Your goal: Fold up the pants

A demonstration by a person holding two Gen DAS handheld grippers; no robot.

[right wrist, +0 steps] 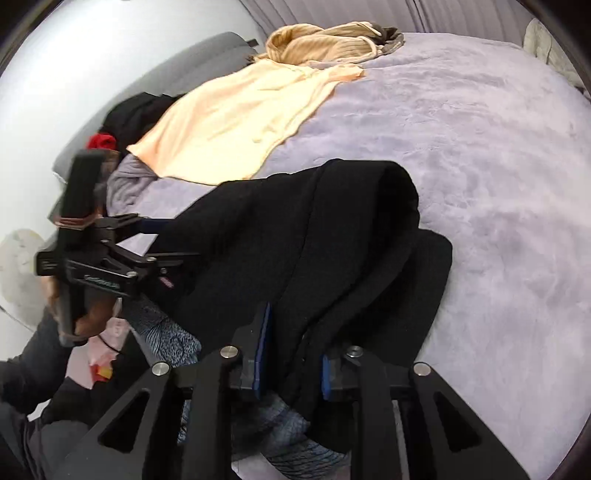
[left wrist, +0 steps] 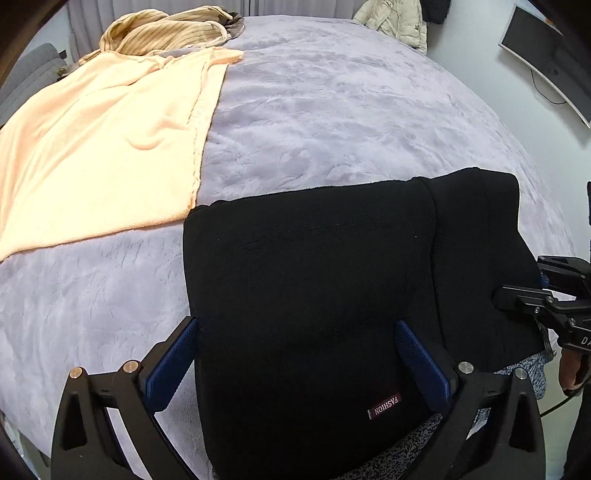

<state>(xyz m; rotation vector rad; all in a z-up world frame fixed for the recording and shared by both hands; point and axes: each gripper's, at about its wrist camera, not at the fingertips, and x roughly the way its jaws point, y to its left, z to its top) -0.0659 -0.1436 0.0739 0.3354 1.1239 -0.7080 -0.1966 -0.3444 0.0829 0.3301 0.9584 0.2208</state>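
Black pants (left wrist: pixel 314 266) lie folded on the lilac bed cover (left wrist: pixel 332 110) near its front edge, a "FASHION" label (left wrist: pixel 384 405) facing up. My left gripper (left wrist: pixel 295 347) is open wide, its blue pads straddling the label end without pressing on it. In the right wrist view my right gripper (right wrist: pixel 293 363) is shut on a bunched edge of the pants (right wrist: pixel 295 229), with black cloth pinched between its pads. The left gripper (right wrist: pixel 173 240) shows there at the left, held by a hand. The right gripper (left wrist: pixel 517 288) appears at the right edge of the left wrist view.
A peach cloth (left wrist: pixel 103 147) lies spread at the back left, a striped tan garment (left wrist: pixel 166 33) heaped behind it. A pale jacket (left wrist: pixel 395 22) sits at the far right corner. Grey patterned fabric (right wrist: pixel 166 332) hangs under the pants at the bed's edge. A monitor (left wrist: pixel 546 55) is on the wall.
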